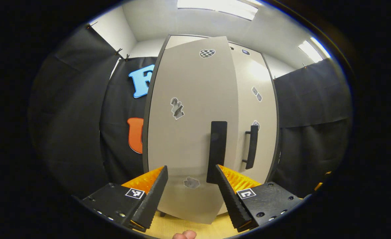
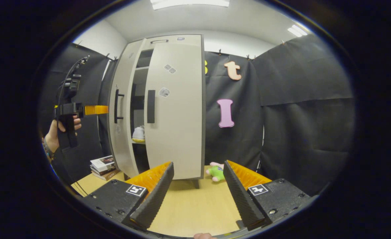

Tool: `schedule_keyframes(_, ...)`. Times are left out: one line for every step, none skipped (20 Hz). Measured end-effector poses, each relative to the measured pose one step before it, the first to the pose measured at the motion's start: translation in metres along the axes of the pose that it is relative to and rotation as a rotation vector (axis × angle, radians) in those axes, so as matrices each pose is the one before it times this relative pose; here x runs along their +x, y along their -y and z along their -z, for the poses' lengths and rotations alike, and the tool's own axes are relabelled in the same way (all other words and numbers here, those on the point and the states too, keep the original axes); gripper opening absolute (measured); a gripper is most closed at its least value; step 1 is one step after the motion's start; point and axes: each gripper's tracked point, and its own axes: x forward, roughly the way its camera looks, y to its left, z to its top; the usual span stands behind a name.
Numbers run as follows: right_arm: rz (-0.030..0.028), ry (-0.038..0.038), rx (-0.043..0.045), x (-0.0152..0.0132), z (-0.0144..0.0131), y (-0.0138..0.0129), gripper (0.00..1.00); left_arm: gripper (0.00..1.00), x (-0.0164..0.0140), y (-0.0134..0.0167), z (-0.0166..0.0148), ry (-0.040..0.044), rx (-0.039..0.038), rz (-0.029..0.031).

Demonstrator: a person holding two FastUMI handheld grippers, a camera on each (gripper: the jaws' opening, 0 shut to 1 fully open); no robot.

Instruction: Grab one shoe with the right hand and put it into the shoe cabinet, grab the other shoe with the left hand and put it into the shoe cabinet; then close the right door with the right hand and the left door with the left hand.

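Both my grippers, left (image 1: 190,194) and right (image 2: 198,194), gape, gripping nothing. Tall beige wooden shoe cabinet (image 2: 177,109) stands upright on the table; left door (image 1: 192,132) ajar, white shoe (image 2: 138,133) shelved inside.

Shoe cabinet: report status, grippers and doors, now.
Left gripper open, facing left door, which stands ajar. Right gripper open, back from cabinet. Right door closed; shoe on shelf inside the gap. Nothing blocking left door's swing.
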Motion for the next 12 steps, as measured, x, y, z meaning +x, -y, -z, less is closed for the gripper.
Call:
schedule_keyframes(-0.01346, 0.00541, 0.00312, 0.00144, -0.00234, -0.00822, 0.97, 0.86, -0.01513, 0.00272, 0.00947, -0.01969, -0.00538, -0.00346)
schedule_keyframes(-0.01485, 0.0038, 0.00682, 0.00113, -0.00256, -0.00889, 0.97, 0.86, -0.01514, 0.00117, 0.00971, -0.0187, -0.00781, -0.00926)
schedule_keyframes(-0.0204, 0.00556, 0.01091, 0.0023, -0.00275, -0.01134, 0.97, 0.86, -0.01482, 0.00397, 0.00755, -0.01332, -0.01232, -0.00526)
schedule_keyframes(-0.02589, 0.00491, 0.01299, 0.00132, -0.00106, -0.01115, 0.97, 0.86, -0.01278, 0.00297, 0.0074, -0.01035, -0.00836, -0.00588)
schedule_keyframes(-0.02224, -0.00068, 0.00729, 0.00318, 0.00012, -0.01051, 0.97, 0.87, -0.01158, 0.00055, 0.00698, -0.00244, 0.00185, -0.00844)
schedule_keyframes(-0.01641, -0.00153, 0.00054, 0.0018, 0.0006, -0.00767, 0.94, 0.88, -0.00823, -0.00124, 0.00531, 0.00087, 0.01144, -0.01461)
schedule_keyframes(-0.00961, 0.00031, -0.00374, 0.00062, 0.00023, -0.00577, 0.97, 0.88, -0.00537, 0.00118, 0.00288, 0.00411, 0.016, -0.00804)
schedule_keyframes(-0.00879, 0.00335, -0.00511, 0.00014, -0.00009, -0.00463, 0.94, 1.0, -0.0044, 0.00218, 0.00258, 0.00035, 0.01862, -0.00032)
schedule_keyframes(-0.00814, 0.002, -0.00556, -0.00103, 0.00028, -0.00504, 0.97, 0.89, -0.00349, 0.00247, 0.00404, 0.00006, 0.01177, 0.0017)
schedule_keyframes(-0.00416, -0.00002, -0.00758, -0.00019, 0.00046, -0.00342, 0.97, 0.89, -0.00378, 0.00282, 0.00303, 0.00082, 0.0054, 0.0034)
schedule_keyframes(-0.00043, 0.00275, -0.00656, -0.00239, -0.00038, -0.00199, 0.97, 0.89, -0.0024, 0.00242, 0.00138, 0.00014, -0.00235, 0.00782)
schedule_keyframes(-0.0021, 0.00797, -0.0024, -0.00173, -0.0019, -0.00112, 0.97, 0.89, -0.00266, 0.00261, 0.00163, 0.00415, -0.00521, 0.00351)
